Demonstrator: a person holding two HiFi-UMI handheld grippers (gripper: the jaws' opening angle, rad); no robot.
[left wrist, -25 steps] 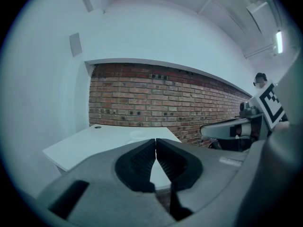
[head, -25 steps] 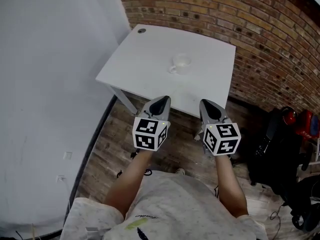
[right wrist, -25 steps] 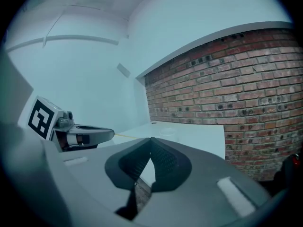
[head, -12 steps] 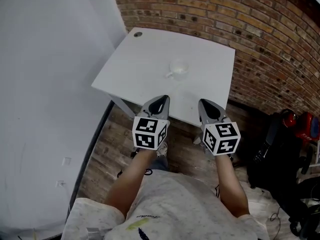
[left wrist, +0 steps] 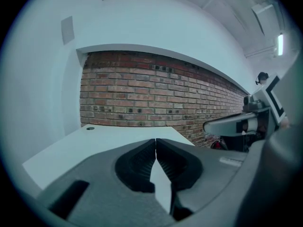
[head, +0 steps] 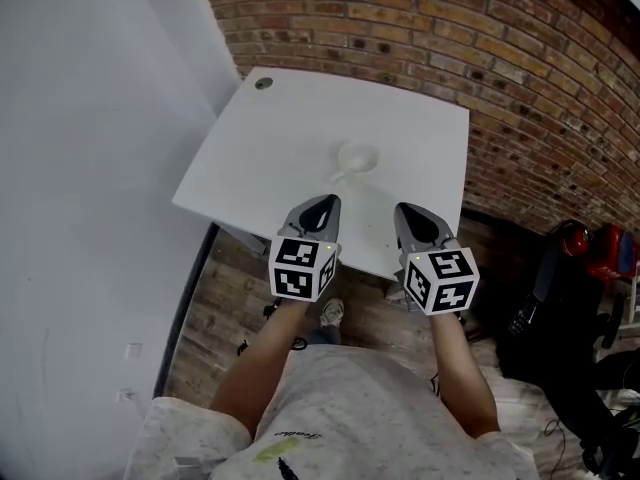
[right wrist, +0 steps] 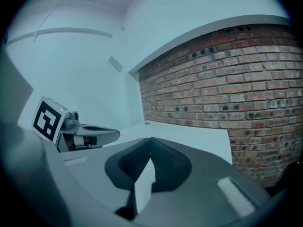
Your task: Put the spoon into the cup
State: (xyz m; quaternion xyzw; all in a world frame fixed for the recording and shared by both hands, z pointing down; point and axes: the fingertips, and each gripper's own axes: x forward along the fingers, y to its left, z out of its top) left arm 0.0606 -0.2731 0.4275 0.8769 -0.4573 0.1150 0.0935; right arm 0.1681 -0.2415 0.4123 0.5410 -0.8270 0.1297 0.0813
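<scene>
A small white cup (head: 358,158) stands near the middle of the white table (head: 260,158), with a short white piece sticking out toward its near left. I cannot make out a separate spoon. My left gripper (head: 325,203) hovers over the table's near edge, jaws shut and empty. My right gripper (head: 405,211) is beside it, also shut and empty. The cup lies ahead of both, between them. In the left gripper view the shut jaws (left wrist: 155,140) point along the tabletop (left wrist: 80,143). The right gripper view shows its tips (right wrist: 151,139) closed, with the left gripper (right wrist: 90,136) alongside.
A brick wall (head: 480,38) runs behind and right of the table; a plain white wall (head: 90,118) is at left. A dark cable hole (head: 262,83) marks the far left corner. Black bags and red gear (head: 575,268) sit on the wooden floor at right.
I have stepped closer to the table. Both grippers, still shut, now reach over its near edge instead of hanging short of it.
</scene>
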